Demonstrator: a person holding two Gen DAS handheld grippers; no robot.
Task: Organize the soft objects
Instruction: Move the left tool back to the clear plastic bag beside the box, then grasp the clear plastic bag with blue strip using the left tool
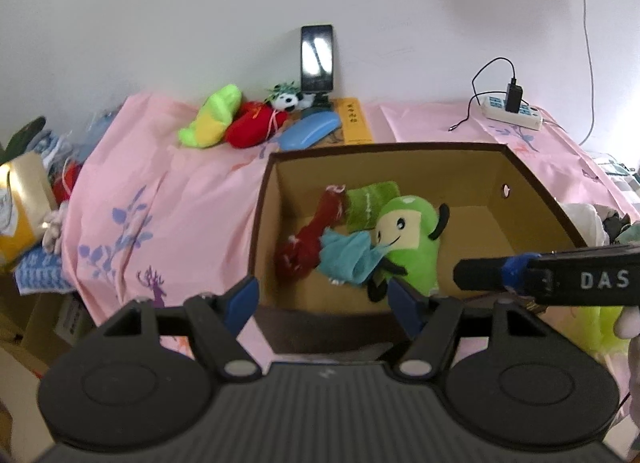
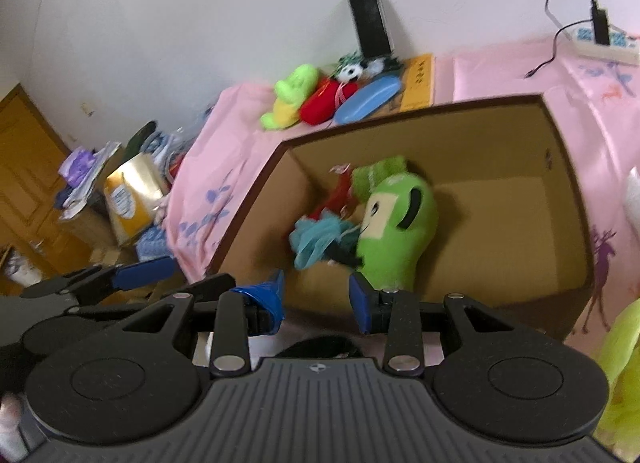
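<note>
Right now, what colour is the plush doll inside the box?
Bright green plush doll, cream face; clearest in left wrist view.

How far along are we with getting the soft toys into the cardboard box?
Partway. In the cardboard box already: green plush, blue cloth, red cloth and green towel. Nothing is in hand: left gripper and right gripper are open and empty near the box's front. Left: yellow-green plush, red plush and panda toy by the wall.
</note>
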